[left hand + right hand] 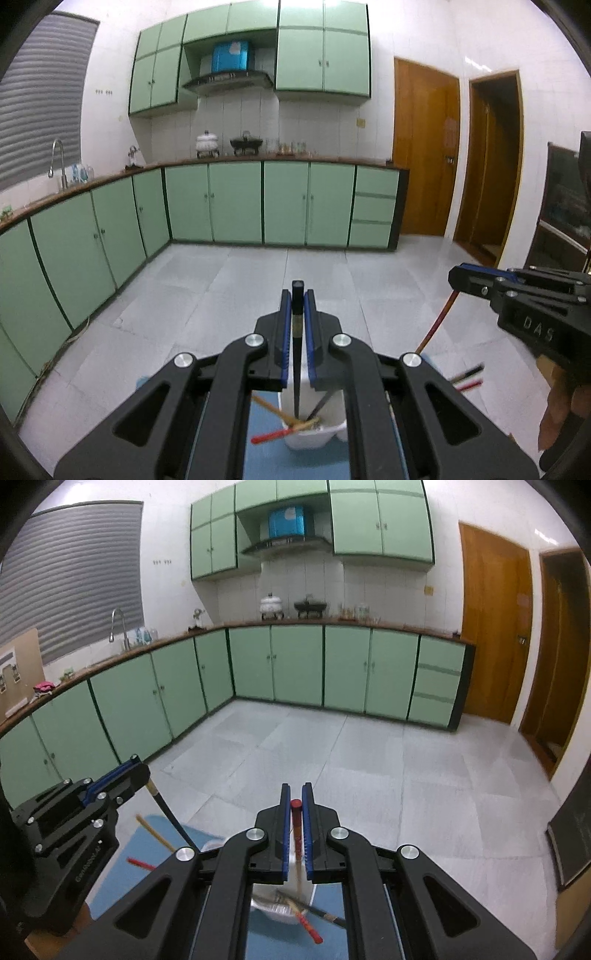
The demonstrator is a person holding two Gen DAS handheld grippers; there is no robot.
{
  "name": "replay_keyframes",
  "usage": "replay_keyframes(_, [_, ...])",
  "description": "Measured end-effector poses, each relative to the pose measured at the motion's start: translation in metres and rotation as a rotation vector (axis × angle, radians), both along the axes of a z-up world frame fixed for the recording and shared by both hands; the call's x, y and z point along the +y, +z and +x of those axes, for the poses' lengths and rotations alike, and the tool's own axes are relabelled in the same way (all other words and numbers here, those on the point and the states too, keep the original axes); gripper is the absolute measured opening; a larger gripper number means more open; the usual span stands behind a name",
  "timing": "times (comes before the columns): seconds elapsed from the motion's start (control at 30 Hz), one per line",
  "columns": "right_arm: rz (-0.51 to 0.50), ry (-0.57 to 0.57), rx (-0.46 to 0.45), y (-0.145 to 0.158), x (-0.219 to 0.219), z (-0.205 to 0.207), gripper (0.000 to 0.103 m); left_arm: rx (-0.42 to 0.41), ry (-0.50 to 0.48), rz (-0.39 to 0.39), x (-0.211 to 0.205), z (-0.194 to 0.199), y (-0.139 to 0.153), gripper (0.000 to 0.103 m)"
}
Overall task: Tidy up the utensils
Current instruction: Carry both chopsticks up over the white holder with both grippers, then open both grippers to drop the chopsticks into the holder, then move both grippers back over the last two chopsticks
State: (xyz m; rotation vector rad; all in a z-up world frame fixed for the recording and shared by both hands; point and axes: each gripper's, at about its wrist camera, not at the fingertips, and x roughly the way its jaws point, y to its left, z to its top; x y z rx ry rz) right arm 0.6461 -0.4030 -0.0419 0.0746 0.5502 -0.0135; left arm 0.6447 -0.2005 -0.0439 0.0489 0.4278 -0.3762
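My left gripper is shut on a black chopstick. The stick stands nearly upright, its lower tip inside a white cup on a blue mat. A wooden stick and a red stick lean out of that cup. My right gripper is shut on a red-capped chopstick whose shaft runs down toward the cup. Each gripper shows in the other's view: the right gripper at the right, the left gripper at the left, still around the black chopstick.
More sticks lie about: a black and red pair by the mat's right edge, a red one and a dark one across the cup. Beyond the table are grey floor tiles, green cabinets and a wooden door.
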Motion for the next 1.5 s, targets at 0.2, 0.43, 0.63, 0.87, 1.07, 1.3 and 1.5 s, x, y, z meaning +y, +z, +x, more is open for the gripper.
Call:
replay_keyframes(0.2, [0.061, -0.016, -0.041, 0.008, -0.017, -0.030, 0.022, -0.026, -0.002, -0.016, 0.027, -0.024, 0.012, 0.032])
replay_keyframes(0.43, [0.022, 0.021, -0.159, 0.033, -0.010, -0.129, 0.028, -0.067, 0.009, -0.014, 0.071, -0.090, 0.042, 0.050])
replay_keyframes(0.63, [-0.042, 0.033, -0.211, -0.014, 0.022, -0.258, 0.036, -0.090, 0.041, -0.012, 0.120, -0.187, 0.016, 0.062])
replay_keyframes(0.87, [-0.079, 0.037, -0.089, -0.141, 0.079, -0.372, 0.038, -0.064, 0.135, -0.014, 0.177, -0.309, -0.054, 0.068])
replay_keyframes(1.07, [0.025, 0.070, 0.060, -0.231, 0.131, -0.415, 0.038, 0.008, 0.214, -0.053, 0.213, -0.368, -0.091, 0.070])
replay_keyframes(1.3, [-0.034, 0.144, 0.098, -0.248, 0.174, -0.411, 0.037, 0.028, 0.192, -0.057, 0.211, -0.384, -0.098, 0.071])
replay_keyframes(1.5, [-0.015, 0.072, 0.107, -0.250, 0.153, -0.399, 0.037, 0.057, 0.173, -0.054, 0.203, -0.377, -0.110, 0.071])
